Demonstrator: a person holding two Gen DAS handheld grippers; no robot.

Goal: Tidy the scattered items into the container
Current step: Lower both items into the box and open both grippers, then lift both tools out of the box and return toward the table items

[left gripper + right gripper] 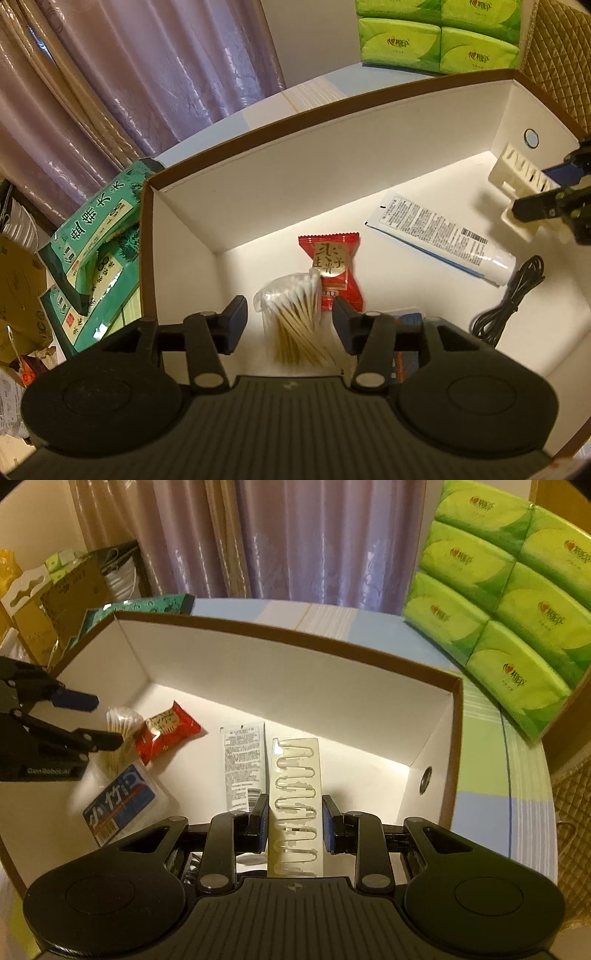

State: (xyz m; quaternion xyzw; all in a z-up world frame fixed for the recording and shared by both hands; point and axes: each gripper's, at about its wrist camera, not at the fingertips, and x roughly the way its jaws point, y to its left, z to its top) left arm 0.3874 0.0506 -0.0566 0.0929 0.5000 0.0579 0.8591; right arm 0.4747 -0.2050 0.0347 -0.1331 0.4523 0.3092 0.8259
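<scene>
A white box with a brown rim point(280, 122) point(280, 633) holds the items. My left gripper point(290, 326) is open inside it, with a bag of cotton swabs point(291, 317) lying between its fingers, untouched. A red snack packet point(334, 273) point(166, 731), a white tube point(439, 236) point(243, 764) and a black cable point(513, 299) lie on the box floor. My right gripper point(295, 821) is open around a cream plastic holder point(295, 797) point(517, 177); its pads stand just apart from it. A blue-labelled pack point(120, 805) lies at the left.
Green tissue packs point(498, 602) point(439, 33) stand behind the box on the right. Green tea packets point(96, 236) lie against the box's left wall. Purple curtains hang behind. Cardboard boxes point(55, 602) sit at the far left.
</scene>
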